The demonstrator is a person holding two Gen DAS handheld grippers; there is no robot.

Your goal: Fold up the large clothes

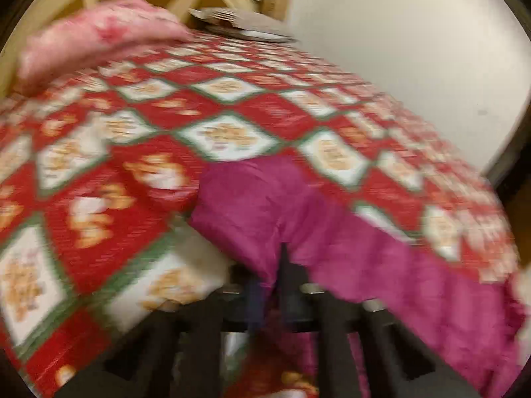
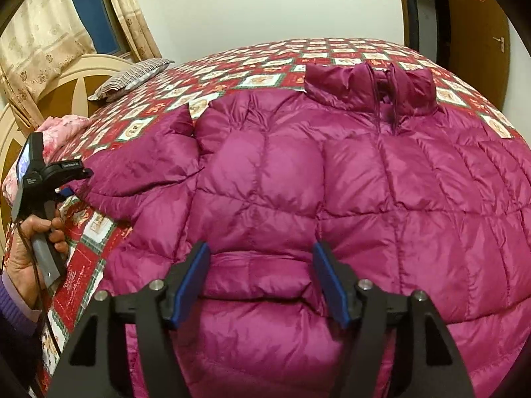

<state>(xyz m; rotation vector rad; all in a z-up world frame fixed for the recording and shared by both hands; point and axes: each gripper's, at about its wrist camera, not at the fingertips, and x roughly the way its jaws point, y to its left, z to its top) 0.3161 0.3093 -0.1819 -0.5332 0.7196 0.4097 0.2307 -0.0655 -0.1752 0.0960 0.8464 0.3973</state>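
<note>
Blue-padded right claw (image 2: 262, 285) hovers open over the magenta down jacket (image 2: 332, 182), spread flat on the bed (image 2: 265, 66) for folding; left claw (image 1: 268, 285) is closed, pinching its sleeve (image 1: 265, 205).

Whole left wrist view smeared by motion blur. Left gripper (image 1: 268, 285) fingertips buried in magenta down jacket (image 1: 265, 205) sleeve fabric. Jacket's right side and hem cut off at right wrist view's edge.
</note>
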